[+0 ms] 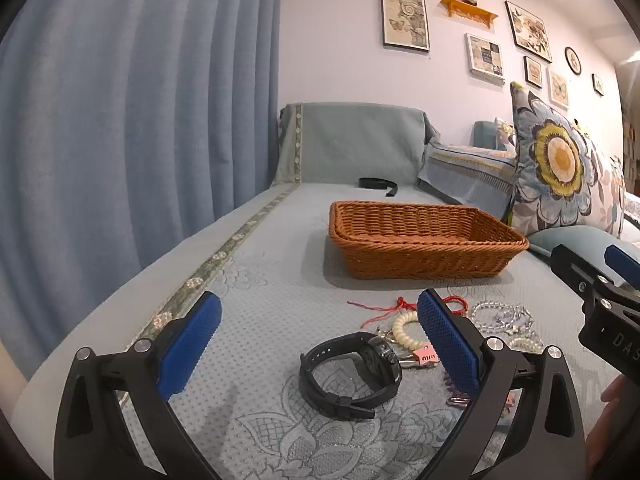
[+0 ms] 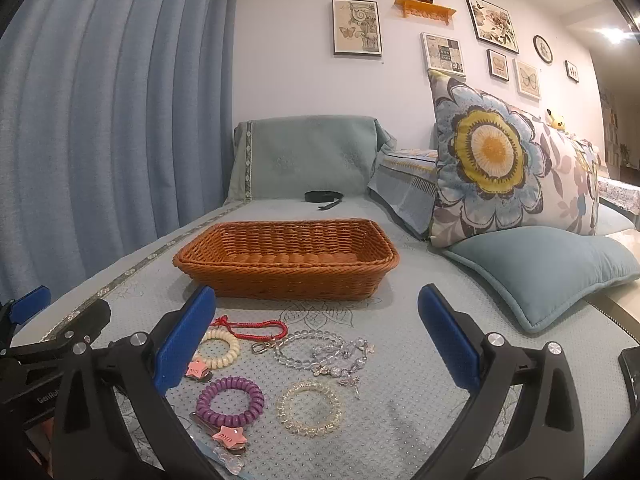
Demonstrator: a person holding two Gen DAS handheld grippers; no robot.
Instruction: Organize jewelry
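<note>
Jewelry [image 2: 304,364] lies scattered on a blue-covered sofa [image 2: 400,360] before a wicker basket [image 2: 286,258], both tools, left [image 1: 320,344] and right [image 2: 316,340], spread empty; curtain [image 2: 120,120] and framed pictures [image 2: 356,26] behind.

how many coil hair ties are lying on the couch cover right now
3: a cream one nearest the basket, a purple one below it, a clear one to its right. More may be hidden.
</note>
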